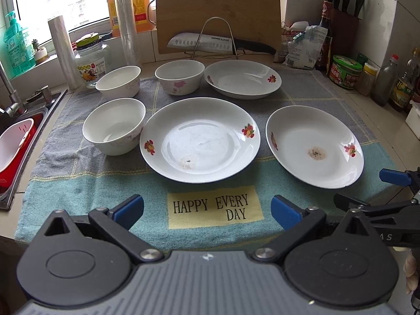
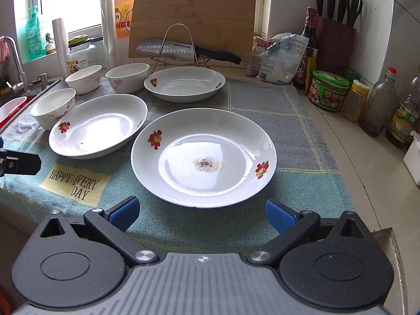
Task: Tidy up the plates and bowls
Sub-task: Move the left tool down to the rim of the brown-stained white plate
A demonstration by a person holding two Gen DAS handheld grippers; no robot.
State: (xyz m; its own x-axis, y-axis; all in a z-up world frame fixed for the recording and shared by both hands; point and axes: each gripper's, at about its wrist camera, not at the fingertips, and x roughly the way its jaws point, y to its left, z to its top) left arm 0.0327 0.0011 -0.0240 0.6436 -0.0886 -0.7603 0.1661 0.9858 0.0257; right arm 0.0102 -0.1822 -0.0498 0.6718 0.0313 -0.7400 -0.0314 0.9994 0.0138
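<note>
Three white flowered plates lie on a blue-grey towel [image 1: 302,89]: a middle plate [image 1: 200,139], a right plate [image 1: 315,145] with a brown stain, and a far plate [image 1: 242,78]. Three white bowls stand to the left: near bowl [image 1: 114,126], far-left bowl [image 1: 118,81], far-middle bowl [image 1: 179,76]. My left gripper [image 1: 207,210] is open above the towel's front edge, facing the middle plate [image 2: 98,124]. My right gripper [image 2: 202,214] is open just short of the stained right plate [image 2: 203,156]. The far plate [image 2: 184,84] and bowls [image 2: 53,107] sit behind.
A sink [image 1: 18,141] with a red-and-white basin lies at the left. A cutting board [image 1: 218,10] and a knife on a wire rack [image 1: 215,44] stand behind. Jars, bottles [image 2: 378,102] and a knife block [image 2: 334,44] line the right wall. Two film rolls [image 1: 63,52] stand by the window.
</note>
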